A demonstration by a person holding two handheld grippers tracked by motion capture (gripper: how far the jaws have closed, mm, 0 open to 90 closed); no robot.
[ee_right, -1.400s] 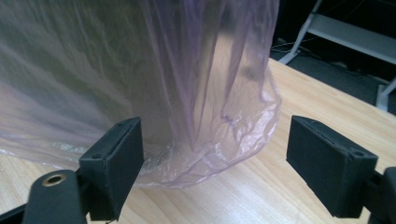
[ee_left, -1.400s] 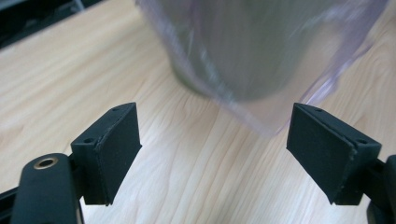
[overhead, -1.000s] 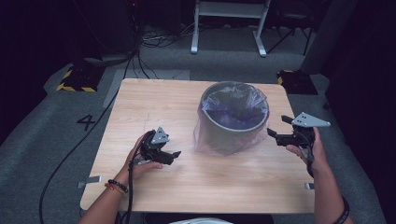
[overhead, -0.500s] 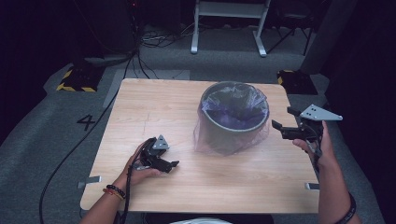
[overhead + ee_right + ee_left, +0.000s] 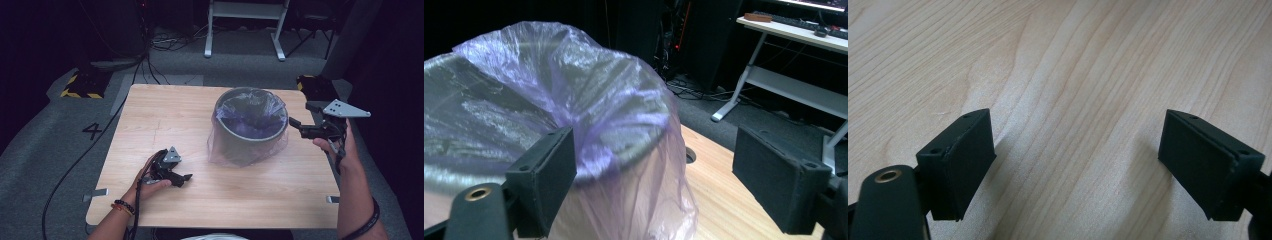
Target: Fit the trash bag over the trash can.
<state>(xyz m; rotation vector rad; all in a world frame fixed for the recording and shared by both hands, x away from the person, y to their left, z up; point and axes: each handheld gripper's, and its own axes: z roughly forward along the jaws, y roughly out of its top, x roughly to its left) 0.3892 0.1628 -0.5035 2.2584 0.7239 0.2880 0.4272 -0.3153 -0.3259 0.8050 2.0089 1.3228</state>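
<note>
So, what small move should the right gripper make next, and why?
Probably ease the right gripper a little further toward the bin and close on the purple bag at the rim. Its jaws stand open and level with the rim, the bag's edge between them, not yet pinched. The left gripper rests open on the table.

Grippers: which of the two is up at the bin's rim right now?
The right gripper, raised beside the rim of the bag-lined bin, jaws open. The left gripper sits low over bare table, away from the bin.

Two spread black fingers (image 5: 960,162) over bare wooden table (image 5: 1073,75)
</note>
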